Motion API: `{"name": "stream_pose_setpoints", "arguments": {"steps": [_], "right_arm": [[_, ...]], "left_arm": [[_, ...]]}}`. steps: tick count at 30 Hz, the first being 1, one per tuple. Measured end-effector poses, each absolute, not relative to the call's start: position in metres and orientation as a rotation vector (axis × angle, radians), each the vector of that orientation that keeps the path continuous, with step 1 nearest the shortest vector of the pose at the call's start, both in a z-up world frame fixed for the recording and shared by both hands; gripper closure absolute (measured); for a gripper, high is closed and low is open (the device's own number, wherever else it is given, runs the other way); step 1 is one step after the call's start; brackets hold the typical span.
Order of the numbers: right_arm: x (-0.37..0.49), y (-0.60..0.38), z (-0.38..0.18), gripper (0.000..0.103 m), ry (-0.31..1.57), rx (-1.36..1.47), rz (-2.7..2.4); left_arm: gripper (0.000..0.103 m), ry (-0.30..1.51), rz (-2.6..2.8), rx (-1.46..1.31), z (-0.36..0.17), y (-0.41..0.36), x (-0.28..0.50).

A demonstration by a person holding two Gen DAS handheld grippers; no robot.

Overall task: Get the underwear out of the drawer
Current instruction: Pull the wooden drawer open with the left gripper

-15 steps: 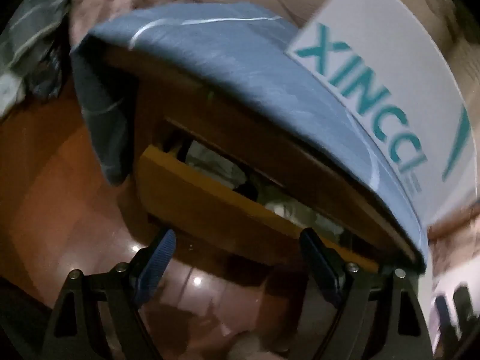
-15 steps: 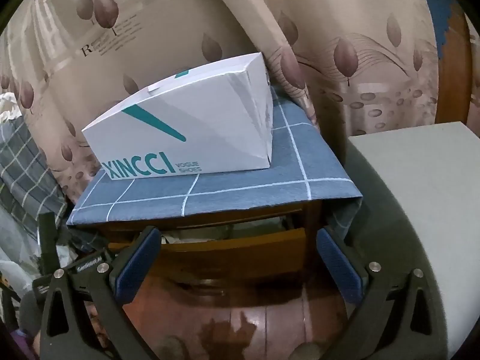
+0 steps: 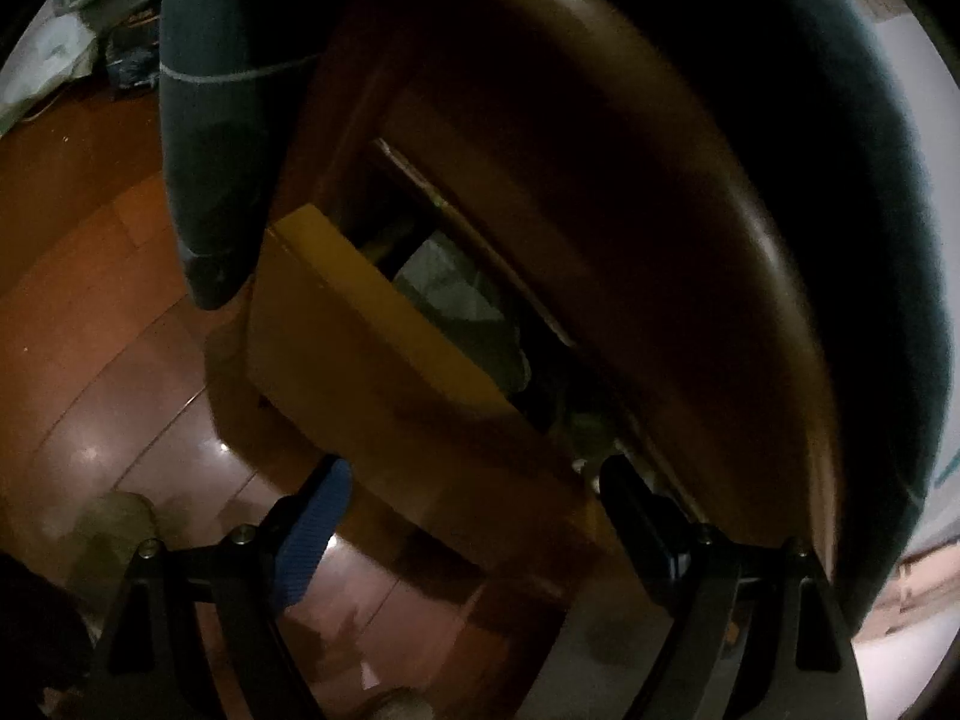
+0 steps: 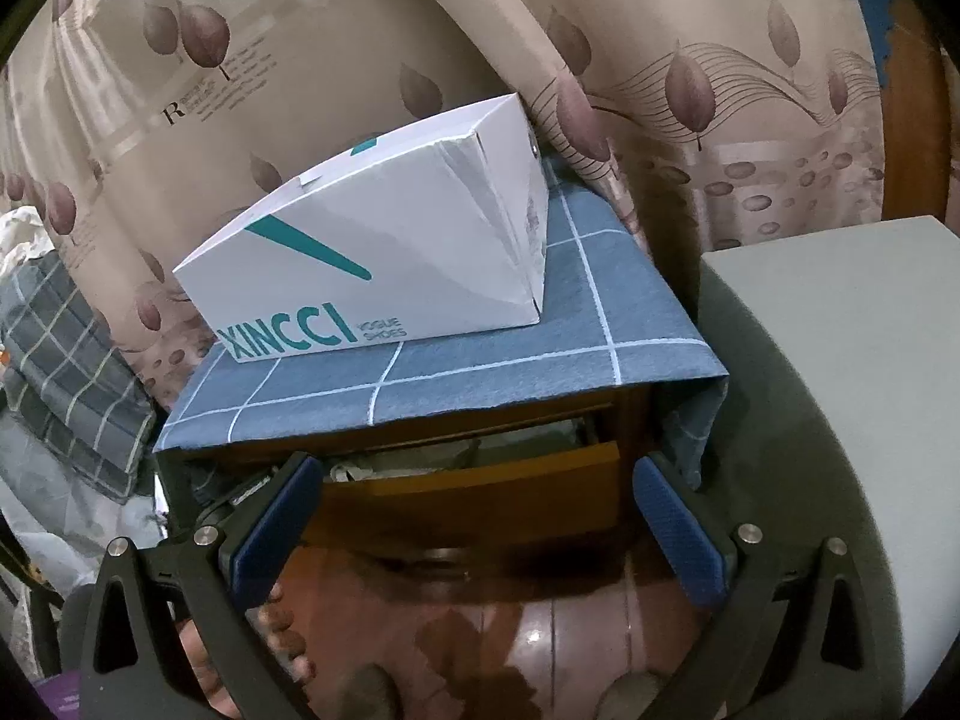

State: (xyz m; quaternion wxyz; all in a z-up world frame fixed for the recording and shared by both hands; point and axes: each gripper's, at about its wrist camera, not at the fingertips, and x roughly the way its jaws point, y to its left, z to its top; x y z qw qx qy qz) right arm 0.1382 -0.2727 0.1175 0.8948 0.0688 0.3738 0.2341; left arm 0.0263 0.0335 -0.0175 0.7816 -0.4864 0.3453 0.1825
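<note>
wooden nightstand (image 4: 420,450) against leaf-print curtain (image 4: 690,90), top covered by blue grid-lined cloth (image 4: 600,324) hanging over front and side edges. grey-green padded block (image 4: 840,390) just to its right, checked fabric pile (image 4: 72,360) to its left. glossy reddish wood floor (image 4: 540,630) below, bare toes (image 4: 282,630) visible at lower left of right wrist view.

white shoe box (image 4: 390,252) printed "xincci vogue shoes" in teal, resting on cloth, pushed toward curtain.

drawer (image 4: 480,480) pulled partly out under nightstand top; front panel lighter wood. same drawer (image 3: 372,324) seen close and steeply tilted in left wrist view, dim and blurred, with cloth corner (image 3: 210,150) drooping beside its left end.

underwear (image 3: 456,294): pale folded fabric inside drawer, showing in gap between front panel and nightstand frame; also a pale strip (image 4: 372,468) above panel in right wrist view. exact garment not resolvable.

left gripper (image 3: 468,480): jaws spread wide, right fingertip at drawer gap, left fingertip over floor below panel; nothing pinched.

right gripper (image 4: 480,480): jaws spread wide, framing drawer front from further back, holding nothing.
</note>
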Motion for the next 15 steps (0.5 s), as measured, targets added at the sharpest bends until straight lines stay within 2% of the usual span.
{"name": "stream_pose_setpoints", "arguments": {"steps": [3, 11, 15], "right_arm": [[0.140, -0.272, 0.116, 0.000, 0.788, 0.149, 0.495], [0.141, -0.267, 0.113, 0.000, 0.819, 0.154, 0.526], [0.142, -0.268, 0.112, 0.000, 0.827, 0.161, 0.530]], "left_arm": [[0.015, 0.743, 0.436, -1.072, -0.028, 0.030, 0.022], [0.014, 0.708, 0.534, -1.178, -0.010, 0.043, 0.002], [0.012, 0.766, 0.640, -1.143, 0.000, 0.035, 0.011]]}}
